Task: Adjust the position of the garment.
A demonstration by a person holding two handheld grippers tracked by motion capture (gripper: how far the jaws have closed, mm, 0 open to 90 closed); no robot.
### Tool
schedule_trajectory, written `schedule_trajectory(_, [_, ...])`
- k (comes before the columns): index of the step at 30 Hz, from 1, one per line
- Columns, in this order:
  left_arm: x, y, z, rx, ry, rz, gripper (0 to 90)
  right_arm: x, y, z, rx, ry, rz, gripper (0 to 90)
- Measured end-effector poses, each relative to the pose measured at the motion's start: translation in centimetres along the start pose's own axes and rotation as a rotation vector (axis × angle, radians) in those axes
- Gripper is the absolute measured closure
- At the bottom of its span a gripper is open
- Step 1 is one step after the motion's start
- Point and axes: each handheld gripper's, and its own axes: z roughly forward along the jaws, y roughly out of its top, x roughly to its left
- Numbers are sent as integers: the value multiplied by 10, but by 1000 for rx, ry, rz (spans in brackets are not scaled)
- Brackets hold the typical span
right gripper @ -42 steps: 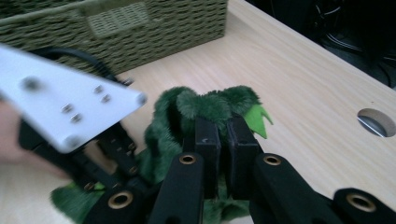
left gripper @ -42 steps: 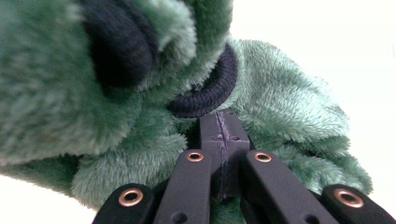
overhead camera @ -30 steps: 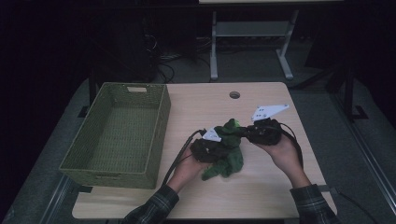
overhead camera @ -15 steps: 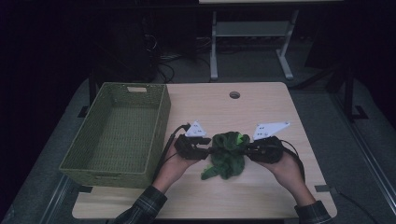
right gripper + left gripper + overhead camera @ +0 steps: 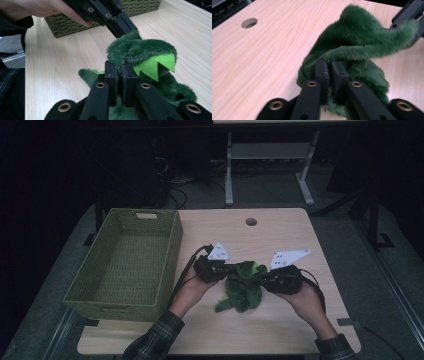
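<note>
- The table, pale wood, has a round hole near its far edge.
- The basket, woven and green, stands on the table's left side, well apart from the toy.
- The toy, dark green plush, sits near the middle of the table toward the near edge, between the two grippers; its upper part is lifted while its lower part hangs to the tabletop. A bright green jagged felt piece sticks out of it.
- The left gripper comes at the toy from the left; its jaws have just been closing and are now clamped on a fold of plush.
- The right gripper comes from the right, its jaws pinched on the plush beside the felt piece.
- A hand holds the left gripper, and another hand holds the right.
</note>
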Motion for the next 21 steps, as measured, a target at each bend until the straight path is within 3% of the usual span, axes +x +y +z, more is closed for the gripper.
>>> schedule_trajectory(8, [-8,-26,-4,23,0,-21,879,9,-12,13,45,43,3,847])
schedule_trajectory(12, [-9,-27,0,39,-11,-12,885,11,-16,17,53,40,-5,751])
schedule_trajectory(17, [-11,-28,2,45,-16,-1,887,2,-14,-2,8,5,10,681])
schedule_trajectory(21, [-12,-27,3,49,-17,5,887,-18,-8,-15,-24,-40,35,658])
